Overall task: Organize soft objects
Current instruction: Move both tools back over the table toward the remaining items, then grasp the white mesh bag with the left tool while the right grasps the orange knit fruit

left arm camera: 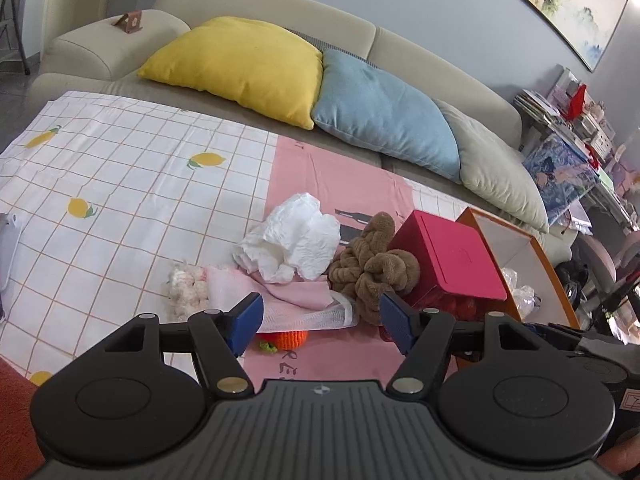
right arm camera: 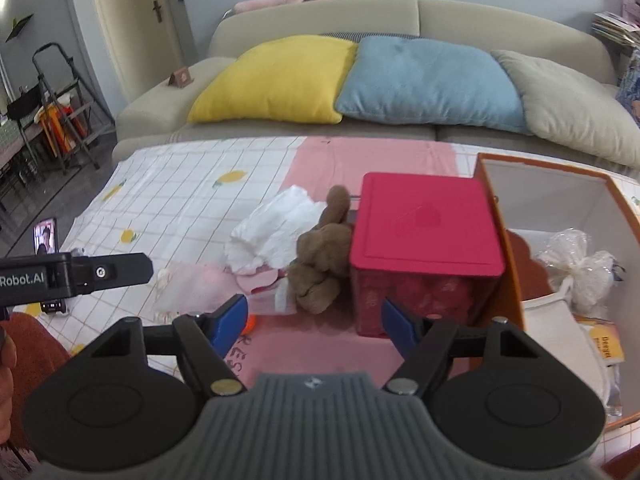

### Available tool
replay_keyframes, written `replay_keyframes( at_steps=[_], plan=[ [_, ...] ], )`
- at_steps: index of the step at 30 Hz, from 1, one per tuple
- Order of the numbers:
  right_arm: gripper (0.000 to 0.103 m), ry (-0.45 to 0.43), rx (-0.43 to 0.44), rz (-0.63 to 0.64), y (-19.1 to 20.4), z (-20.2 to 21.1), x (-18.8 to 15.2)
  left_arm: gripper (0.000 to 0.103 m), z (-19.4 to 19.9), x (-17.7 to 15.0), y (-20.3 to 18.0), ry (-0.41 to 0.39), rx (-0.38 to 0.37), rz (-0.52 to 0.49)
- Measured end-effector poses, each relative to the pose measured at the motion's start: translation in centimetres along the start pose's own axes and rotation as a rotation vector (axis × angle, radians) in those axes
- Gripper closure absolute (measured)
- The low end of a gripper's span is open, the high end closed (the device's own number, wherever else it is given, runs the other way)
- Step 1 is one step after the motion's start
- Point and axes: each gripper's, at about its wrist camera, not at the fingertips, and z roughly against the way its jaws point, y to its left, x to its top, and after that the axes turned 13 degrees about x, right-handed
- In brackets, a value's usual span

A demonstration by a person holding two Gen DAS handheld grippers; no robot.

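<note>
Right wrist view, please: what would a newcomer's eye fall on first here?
Probably the bright yellow square cushion and the blue cushion beside it on the beige sofa. Next, the closed crimson square box on the pink-and-checked cloth, with the knotted brown plush bundle against its left side.

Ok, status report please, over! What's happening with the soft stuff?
Both grippers, left and right, open, empty. Soft pile untouched on cloth. Red box beside it.

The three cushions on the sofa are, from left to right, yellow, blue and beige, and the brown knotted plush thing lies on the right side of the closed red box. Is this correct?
One detail is wrong: the brown knotted plush lies left of the closed red box, touching it, as the right wrist view shows. The cushion order is correct: yellow, blue, beige.
</note>
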Motion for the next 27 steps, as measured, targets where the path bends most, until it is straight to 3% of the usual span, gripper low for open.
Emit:
replay_keyframes(
  at_steps=[7,10,13,18,24,27],
  plan=[
    [0.044,0.073,0.013,0.012,-0.2,-2.5,-0.4,0.025,-2.4,0.2,0.2,0.059,0.108,-0.075],
    [0.046,0.101,0.027,0.005,-0.5,-3.7,-0.3,0.024,-3.0,0.1,-1.1,0.031,0.155,-0.252],
    [0.047,0.12,0.033,0.01,-0.6,-4.7,-0.5,0.023,-4.2,-0.1,-2.0,0.043,0.137,-0.385],
    [0.048,0.153,0.033,0.002,-1.3,-5.8,-0.8,0.021,-6.6,-1.0,-3.1,0.069,0.119,-0.519],
    [0.048,0.197,0.025,-0.031,-2.4,-7.0,-1.3,0.021,-9.5,-2.9,-4.5,0.067,0.202,-0.731],
    [0.048,0.212,0.025,-0.035,-2.5,-7.5,-1.4,0.03,-9.5,-2.5,-4.2,0.044,0.21,-0.71]
  ],
)
